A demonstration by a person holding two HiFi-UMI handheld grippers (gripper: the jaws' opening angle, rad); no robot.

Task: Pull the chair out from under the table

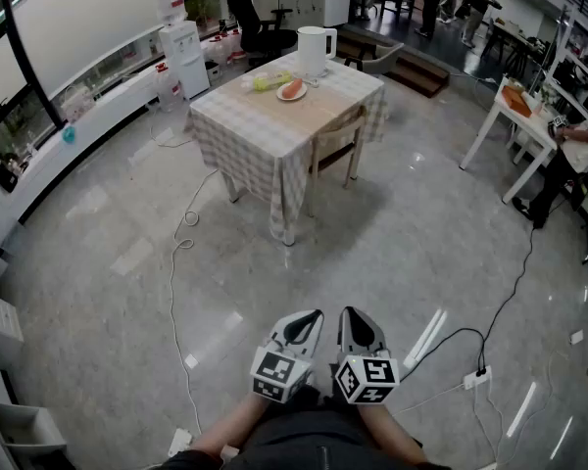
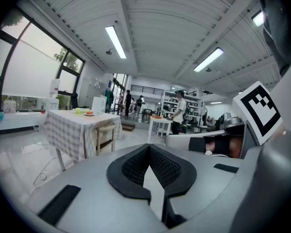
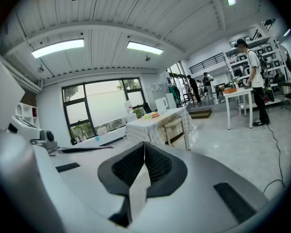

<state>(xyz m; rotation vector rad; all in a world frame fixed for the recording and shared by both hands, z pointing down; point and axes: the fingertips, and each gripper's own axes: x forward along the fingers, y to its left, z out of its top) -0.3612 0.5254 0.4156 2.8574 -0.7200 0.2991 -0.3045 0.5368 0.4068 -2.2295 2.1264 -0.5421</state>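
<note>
Head view, left claw [image 1: 312,317] and right claw [image 1: 349,315] side by side, both closed, empty, far from chair [image 1: 338,137]

My left claw [image 2: 148,148] wears ribbed matt black pads [image 2: 135,167]; the chair [image 1: 336,125] is pale wood, the bench [image 1: 255,137] cloth-draped, the floor [image 1: 392,253] glossy.

The tablecloth [image 1: 255,135] is beige-and-white checked, the chair [image 1: 335,137] pale wood (the kettle [image 1: 316,49] white).

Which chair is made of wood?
The chair tucked under the checked table. It is light wood, while the office chair by the window is black.
</note>
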